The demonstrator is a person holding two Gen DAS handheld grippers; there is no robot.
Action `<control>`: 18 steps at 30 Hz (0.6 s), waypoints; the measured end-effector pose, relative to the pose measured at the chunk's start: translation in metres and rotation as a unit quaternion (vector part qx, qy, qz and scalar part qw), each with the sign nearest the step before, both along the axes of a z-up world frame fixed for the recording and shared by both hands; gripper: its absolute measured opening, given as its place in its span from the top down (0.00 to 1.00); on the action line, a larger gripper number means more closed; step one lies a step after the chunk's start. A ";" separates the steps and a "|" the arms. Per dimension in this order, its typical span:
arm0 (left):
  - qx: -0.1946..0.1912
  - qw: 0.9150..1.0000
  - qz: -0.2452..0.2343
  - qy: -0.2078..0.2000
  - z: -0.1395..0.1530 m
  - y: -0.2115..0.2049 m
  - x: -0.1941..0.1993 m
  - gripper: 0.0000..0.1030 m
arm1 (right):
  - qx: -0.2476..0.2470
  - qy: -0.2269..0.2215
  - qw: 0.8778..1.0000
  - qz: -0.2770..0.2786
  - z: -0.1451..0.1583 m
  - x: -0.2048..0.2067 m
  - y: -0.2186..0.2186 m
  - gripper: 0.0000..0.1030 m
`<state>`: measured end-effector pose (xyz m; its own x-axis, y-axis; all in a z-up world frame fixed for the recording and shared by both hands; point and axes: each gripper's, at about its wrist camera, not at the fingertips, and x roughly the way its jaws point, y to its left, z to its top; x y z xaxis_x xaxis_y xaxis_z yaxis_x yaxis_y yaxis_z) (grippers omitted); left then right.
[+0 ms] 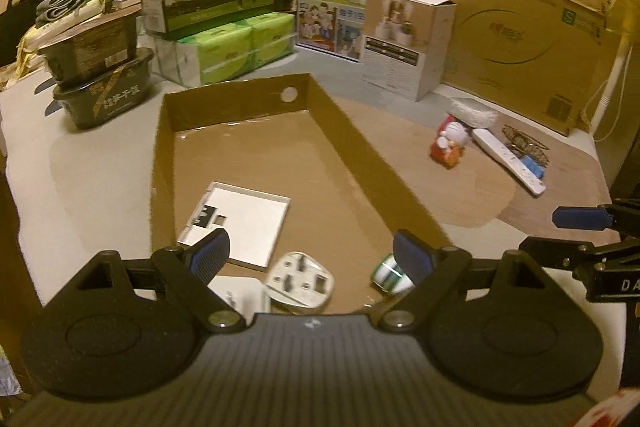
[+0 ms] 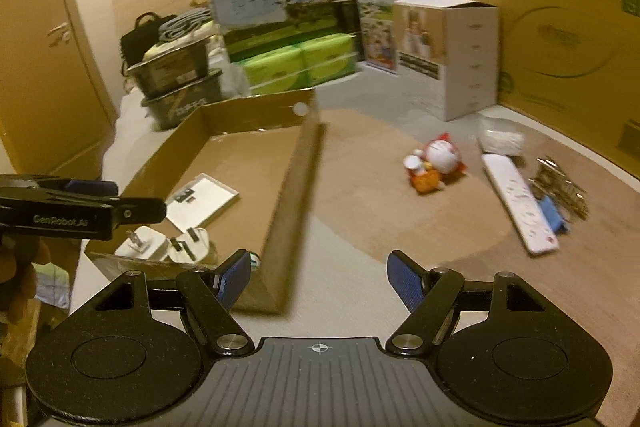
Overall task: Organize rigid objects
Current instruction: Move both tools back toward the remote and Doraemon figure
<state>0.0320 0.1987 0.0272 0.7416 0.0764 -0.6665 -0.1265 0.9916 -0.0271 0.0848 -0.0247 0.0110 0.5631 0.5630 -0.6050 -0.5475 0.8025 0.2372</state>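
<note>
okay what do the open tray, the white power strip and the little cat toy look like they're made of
Tray: brown corrugated cardboard, matte walls; its floor shines, perhaps taped.
Power strip: hard white plastic, smooth with a slight gloss.
Cat toy: probably moulded plastic or vinyl, going by its rounded, solid-coloured shapes; the blur leaves it open.

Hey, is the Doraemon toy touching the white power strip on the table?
Apart. The right wrist view shows a strip of bare brown tabletop between the Doraemon toy and the white power strip; the left wrist view shows that gap too.
</note>
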 end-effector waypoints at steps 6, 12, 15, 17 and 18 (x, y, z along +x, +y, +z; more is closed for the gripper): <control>0.000 1.000 -0.017 -0.002 0.002 -0.023 -0.001 0.15 | -0.004 0.000 1.000 -0.030 0.002 -0.006 -0.028 0.27; -0.001 0.999 -0.036 -0.004 0.005 -0.043 0.003 0.15 | -0.011 0.001 0.998 -0.063 0.001 -0.006 -0.054 0.27; -0.002 0.999 -0.046 -0.005 0.006 -0.053 0.007 0.15 | -0.014 0.002 0.997 -0.077 0.001 -0.005 -0.066 0.27; -0.002 0.999 -0.054 -0.006 0.006 -0.060 0.010 0.15 | -0.015 0.003 0.996 -0.085 0.001 -0.004 -0.074 0.27; -0.001 0.998 -0.059 -0.006 0.006 -0.064 0.012 0.15 | -0.016 0.003 0.996 -0.089 0.001 -0.004 -0.077 0.27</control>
<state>0.0444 0.1349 0.0334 0.7529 -0.0132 -0.6580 -0.0094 0.9995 -0.0308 0.0808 -0.1019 0.0124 0.6487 0.4351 -0.6244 -0.3947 0.8938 0.2128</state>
